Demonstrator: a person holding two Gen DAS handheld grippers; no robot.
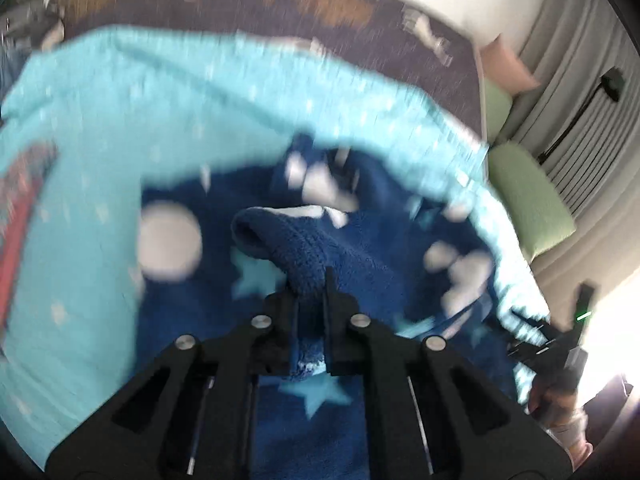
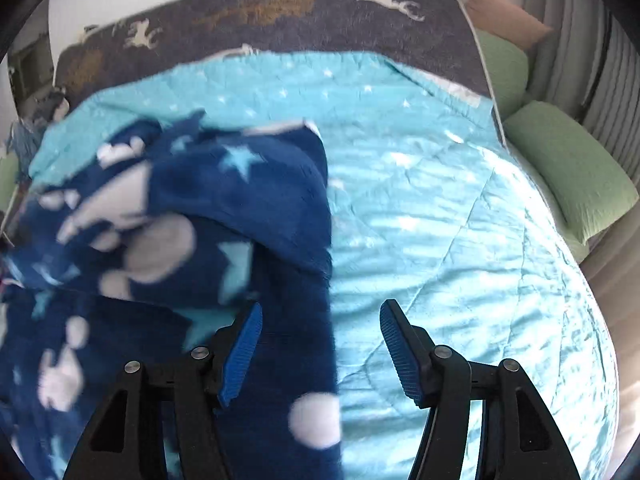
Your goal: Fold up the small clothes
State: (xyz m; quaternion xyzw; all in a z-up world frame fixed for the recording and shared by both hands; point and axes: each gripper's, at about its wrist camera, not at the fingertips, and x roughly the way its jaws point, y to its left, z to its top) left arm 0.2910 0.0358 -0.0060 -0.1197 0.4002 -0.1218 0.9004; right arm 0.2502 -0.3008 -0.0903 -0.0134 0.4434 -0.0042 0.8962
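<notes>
Left wrist view shows the left gripper (image 1: 311,304), jaws pinching a fold of the navy fleece garment (image 1: 320,248) lying on the turquoise bed quilt (image 2: 440,200); right gripper (image 2: 320,352) jaws spread, empty. Soft, light, floppy: best gripped at an edge

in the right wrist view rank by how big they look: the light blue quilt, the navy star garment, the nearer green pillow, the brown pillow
1. light blue quilt
2. navy star garment, though nearness to the camera inflates it
3. nearer green pillow
4. brown pillow
</notes>
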